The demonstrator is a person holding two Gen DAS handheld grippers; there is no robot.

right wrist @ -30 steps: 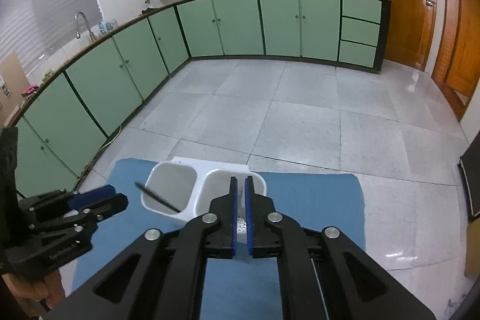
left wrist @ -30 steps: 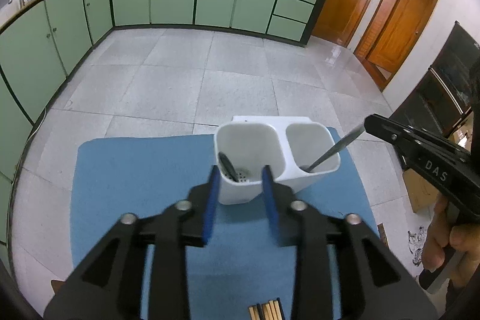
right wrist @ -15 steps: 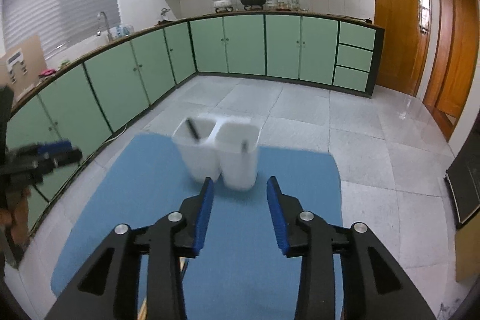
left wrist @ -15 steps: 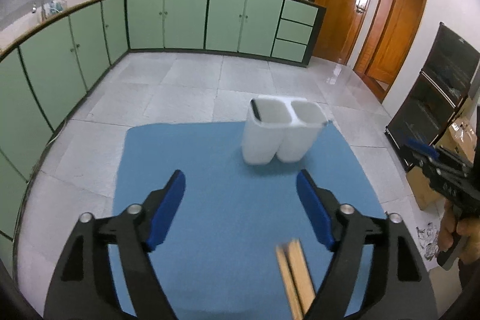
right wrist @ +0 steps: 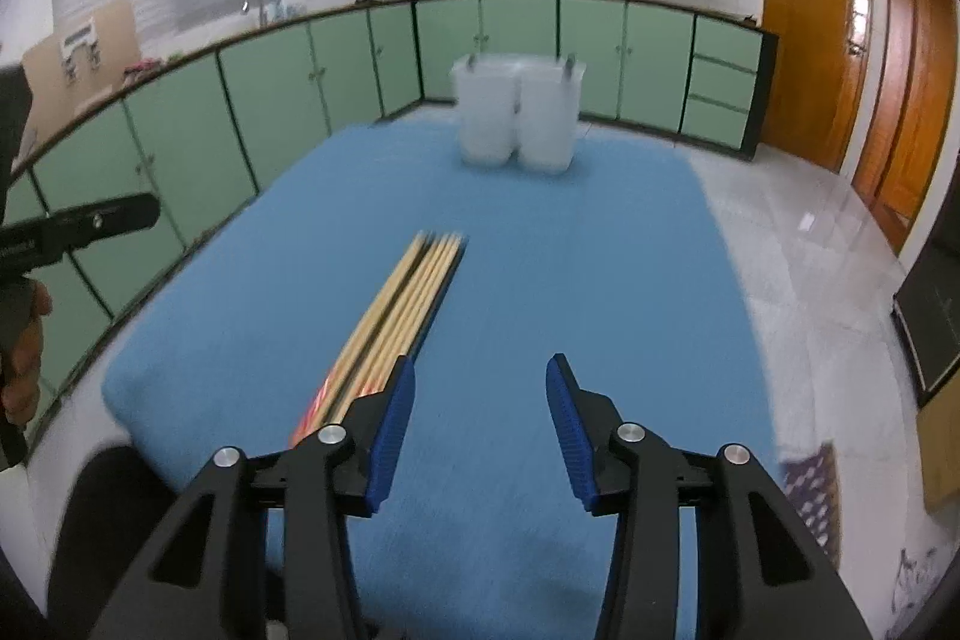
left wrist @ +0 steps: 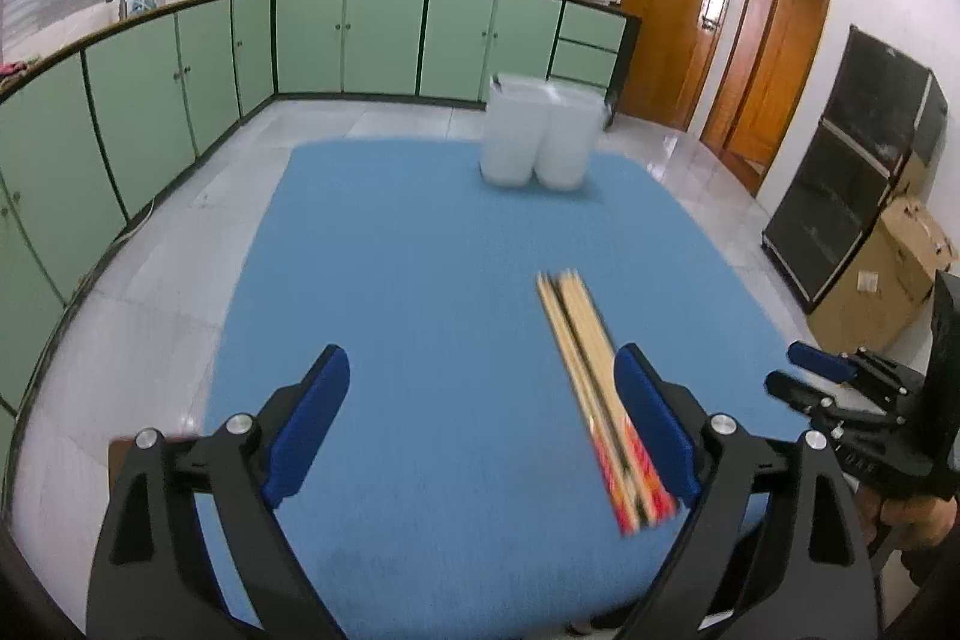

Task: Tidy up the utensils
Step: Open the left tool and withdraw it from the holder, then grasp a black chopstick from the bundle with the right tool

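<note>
Fingers of the left gripper (left wrist: 480, 421), black arms tipped with blue pads, stand spread wide over the near edge of the blue cloth-covered counter (left wrist: 420, 292) and hold nothing. The right gripper (right wrist: 480, 415) is spread too, though less widely, and is likewise empty; in the left wrist view it shows at the right edge, held in a hand (left wrist: 900, 511). A bundle of pale wooden chopsticks with red-patterned ends (left wrist: 591, 388) lies flat on the cloth, its red ends toward the near edge, just inside the left gripper's right finger in the left wrist view and running up from behind the right gripper's left finger (right wrist: 393, 421) in the right wrist view (right wrist: 399, 313). Well beyond it, at the far edge of the counter, stands a white plastic two-compartment utensil holder (right wrist: 516, 118), upright, with dark utensil tips poking above its rim; the blur hides what they are. Behind it run the pale green kitchen cabinets (right wrist: 600, 46).
</note>
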